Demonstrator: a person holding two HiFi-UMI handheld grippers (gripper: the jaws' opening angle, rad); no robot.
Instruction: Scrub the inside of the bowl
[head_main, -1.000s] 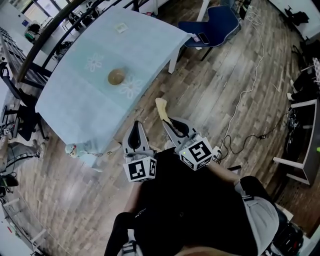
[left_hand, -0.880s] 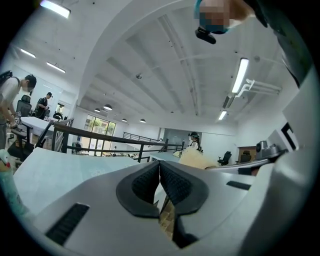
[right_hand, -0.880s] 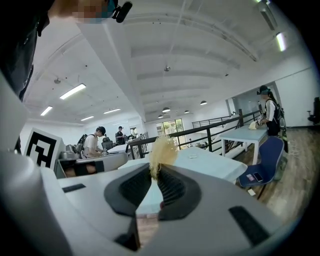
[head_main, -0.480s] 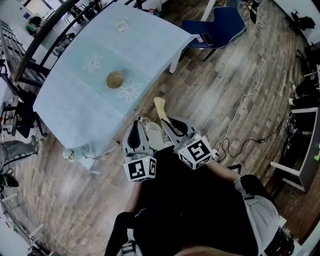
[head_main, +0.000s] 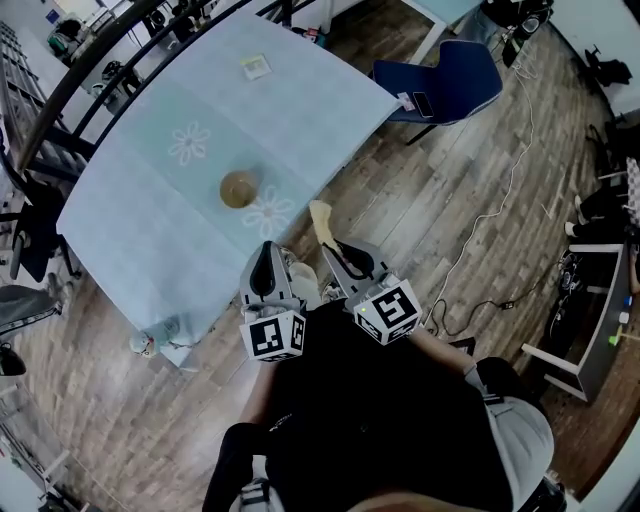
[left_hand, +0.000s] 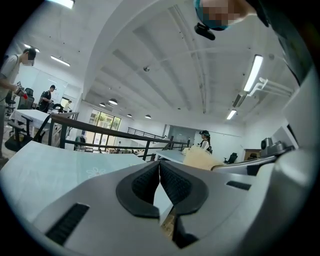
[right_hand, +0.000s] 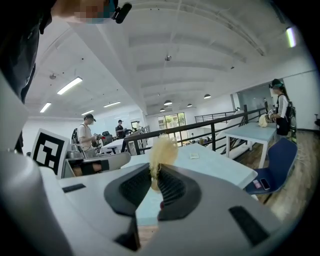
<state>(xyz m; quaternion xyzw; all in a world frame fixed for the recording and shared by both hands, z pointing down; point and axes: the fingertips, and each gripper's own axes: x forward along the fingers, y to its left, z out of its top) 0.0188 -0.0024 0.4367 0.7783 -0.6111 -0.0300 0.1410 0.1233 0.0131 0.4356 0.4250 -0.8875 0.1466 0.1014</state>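
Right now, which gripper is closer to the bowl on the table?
Left. The left gripper is at the table's near edge, facing the bowl; the right gripper, shut on a sponge, is over the floor, farther to the side.

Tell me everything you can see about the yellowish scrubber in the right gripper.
The scrubber is a pale yellow, fuzzy, fibrous-looking strip. Its lower end is pinched between the jaws of the right gripper, the rest sticking out past their tips. In the head view it is over the wooden floor near the edge of the table, apart from the bowl. Only the jaws touch it.
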